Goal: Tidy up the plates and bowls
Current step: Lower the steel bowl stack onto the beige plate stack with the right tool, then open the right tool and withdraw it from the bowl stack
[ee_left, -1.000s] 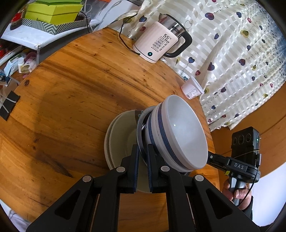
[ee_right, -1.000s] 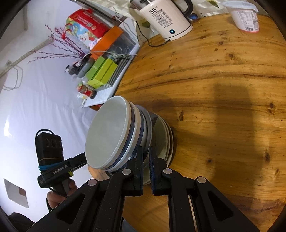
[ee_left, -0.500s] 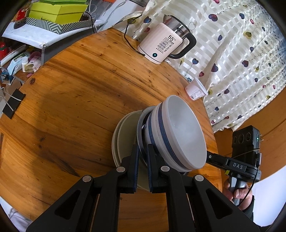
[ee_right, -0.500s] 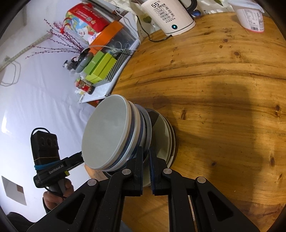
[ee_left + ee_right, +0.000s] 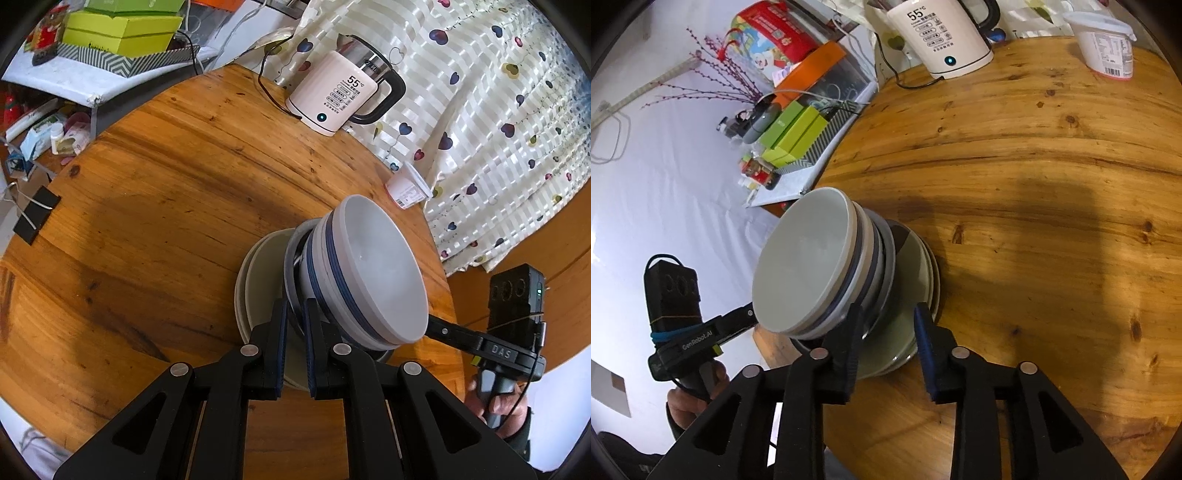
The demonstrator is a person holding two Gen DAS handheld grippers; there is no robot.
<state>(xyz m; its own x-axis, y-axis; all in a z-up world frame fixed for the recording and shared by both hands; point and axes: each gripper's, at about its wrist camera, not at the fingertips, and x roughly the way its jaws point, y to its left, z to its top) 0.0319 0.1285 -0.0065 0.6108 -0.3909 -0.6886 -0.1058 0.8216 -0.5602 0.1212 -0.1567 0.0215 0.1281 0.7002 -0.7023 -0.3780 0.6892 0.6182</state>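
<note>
A stack of white bowls with blue bands (image 5: 369, 273) sits on a stack of pale plates (image 5: 264, 273) on the round wooden table (image 5: 147, 206). My left gripper (image 5: 294, 314) is shut on the rim of the lowest bowl. My right gripper (image 5: 886, 319) is open, its fingers on either side of the rims on the opposite side of the stack. The bowls (image 5: 809, 258) and plates (image 5: 916, 266) also show in the right wrist view. The stack stands near the table's edge.
A white electric kettle (image 5: 340, 99) with a cord stands at the far side of the table. A white yogurt cup (image 5: 406, 188) stands nearby. A side shelf holds green boxes (image 5: 122, 26). A patterned curtain (image 5: 498, 110) hangs on the right.
My right gripper has opened and let go of the rim. My left gripper has stayed shut on the rim.
</note>
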